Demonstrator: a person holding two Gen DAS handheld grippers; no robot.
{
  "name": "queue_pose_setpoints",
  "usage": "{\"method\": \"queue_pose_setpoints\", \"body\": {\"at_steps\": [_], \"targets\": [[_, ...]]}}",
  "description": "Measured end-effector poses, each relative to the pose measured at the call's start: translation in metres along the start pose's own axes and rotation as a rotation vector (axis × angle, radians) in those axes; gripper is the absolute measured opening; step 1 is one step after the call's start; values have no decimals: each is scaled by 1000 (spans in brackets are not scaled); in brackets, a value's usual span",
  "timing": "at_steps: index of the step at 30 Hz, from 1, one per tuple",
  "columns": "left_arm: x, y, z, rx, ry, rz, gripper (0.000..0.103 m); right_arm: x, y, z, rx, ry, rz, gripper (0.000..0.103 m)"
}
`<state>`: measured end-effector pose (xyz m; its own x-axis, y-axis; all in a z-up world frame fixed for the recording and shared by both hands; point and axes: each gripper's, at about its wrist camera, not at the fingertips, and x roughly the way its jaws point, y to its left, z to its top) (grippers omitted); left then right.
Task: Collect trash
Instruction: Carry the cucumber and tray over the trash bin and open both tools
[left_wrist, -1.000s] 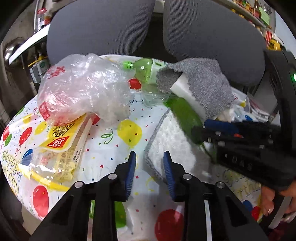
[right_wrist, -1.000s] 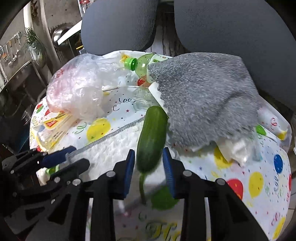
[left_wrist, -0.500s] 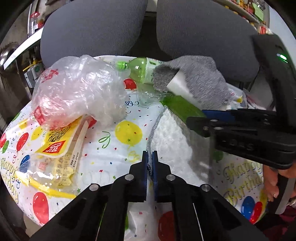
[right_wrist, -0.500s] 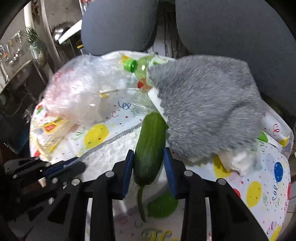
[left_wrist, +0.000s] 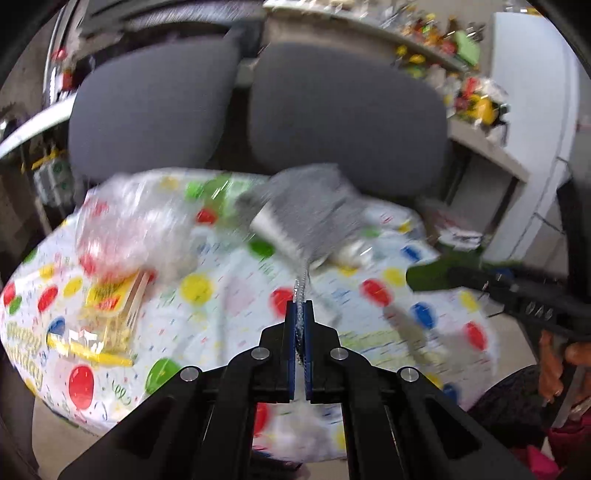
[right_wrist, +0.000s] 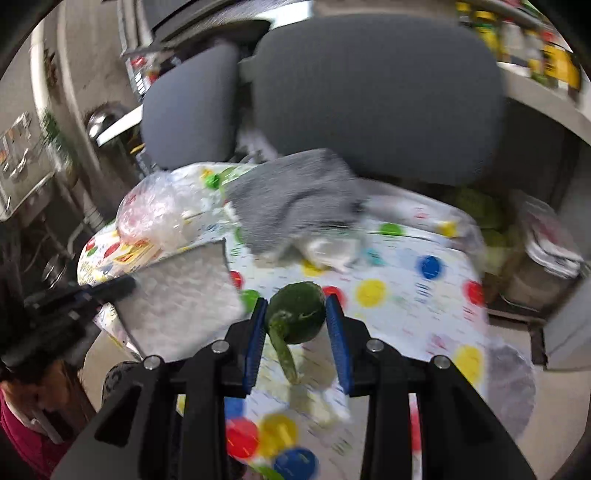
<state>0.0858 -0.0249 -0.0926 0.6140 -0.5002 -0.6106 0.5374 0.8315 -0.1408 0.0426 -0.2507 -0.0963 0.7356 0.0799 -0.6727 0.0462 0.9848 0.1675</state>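
Observation:
My left gripper (left_wrist: 300, 308) is shut on the edge of a white cloth (left_wrist: 299, 295); the cloth hangs lifted above the table in the right wrist view (right_wrist: 181, 302). My right gripper (right_wrist: 295, 306) is shut on a green cucumber (right_wrist: 295, 314) and holds it above the table; the cucumber also shows in the left wrist view (left_wrist: 428, 277). On the balloon-print tablecloth (left_wrist: 229, 302) lie a crumpled clear plastic bag (left_wrist: 125, 229), a yellow snack wrapper (left_wrist: 110, 299), a grey cloth (left_wrist: 314, 210) and a green bottle (right_wrist: 218, 179) partly hidden behind it.
Two grey chair backs (left_wrist: 155, 107) (left_wrist: 343, 110) stand behind the round table. Shelves with bottles (left_wrist: 443, 40) run along the back right. Green vegetables and stacked items (right_wrist: 476, 206) sit right of the table. The frames are motion-blurred.
My left gripper closed on the white cloth's edge and lifted it. My right gripper closed on the cucumber and raised it off the table; both grippers pulled back.

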Motion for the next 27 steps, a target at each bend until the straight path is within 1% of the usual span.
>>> {"method": "queue_pose_setpoints", "body": {"at_steps": [2,4,5,8,9,10,11,13,14,15,17,19,20,23,27], "targets": [[-13,-20,9,28,-36,-29,3,-20,-19,-9,42,-27,-23,32],[-21,-51,19,63,-64,-86,3,-38,-36,-16,84,-47,-47,32],[-22,-60,22,73,-71,-103,3,-50,-50,-22,113,-60,-67,32],[-20,-107,31,136,-86,-197,3,-78,-86,-40,189,-92,-132,32],[-13,-128,34,174,-84,-229,3,-85,-96,-44,207,-97,-149,32],[-7,-144,34,200,-74,-257,3,-92,-107,-50,230,-101,-172,32],[4,-166,35,221,-46,-310,3,-100,-120,-57,258,-103,-201,32],[22,-199,33,250,-4,-386,3,-110,-142,-69,304,-97,-245,32],[33,-222,32,276,18,-419,3,-115,-155,-76,330,-92,-267,32],[41,-235,30,292,34,-439,3,-118,-165,-81,349,-86,-284,32],[62,-271,27,341,60,-458,3,-120,-189,-90,395,-72,-313,32],[84,-293,28,355,95,-477,3,-120,-210,-97,430,-61,-332,32],[96,-304,29,363,104,-472,3,-118,-222,-98,447,-56,-351,32],[119,-324,30,385,120,-461,3,-114,-246,-104,471,-50,-388,32],[152,-347,28,420,162,-438,3,-107,-272,-109,502,-38,-396,32]]}}
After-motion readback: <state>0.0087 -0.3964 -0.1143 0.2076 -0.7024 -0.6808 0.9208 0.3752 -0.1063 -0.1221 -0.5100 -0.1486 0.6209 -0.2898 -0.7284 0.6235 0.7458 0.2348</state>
